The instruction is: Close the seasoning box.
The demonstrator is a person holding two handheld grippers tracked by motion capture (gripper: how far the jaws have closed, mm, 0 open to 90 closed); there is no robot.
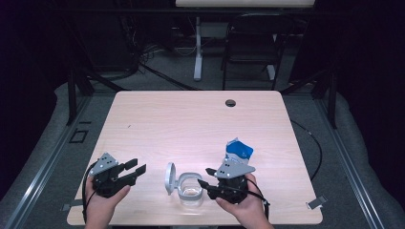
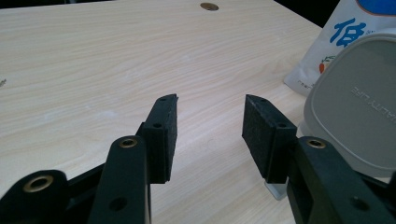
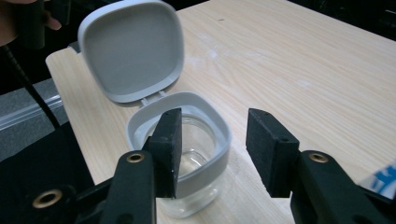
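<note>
I see the small clear glass jar with the grey square collar (image 1: 190,190) standing upright near the front edge of the pale wooden table (image 1: 191,119), mouth up, its grey hinged lid (image 1: 169,178) swung open toward my left gripper (image 1: 135,170). Both my left gripper and my right gripper (image 1: 204,177) have jaws apart and hold nothing. I think the right gripper's jaw, which hangs just over the rim, can knock the jar over, or the blue and white paper bag (image 1: 239,151) behind it.
</note>
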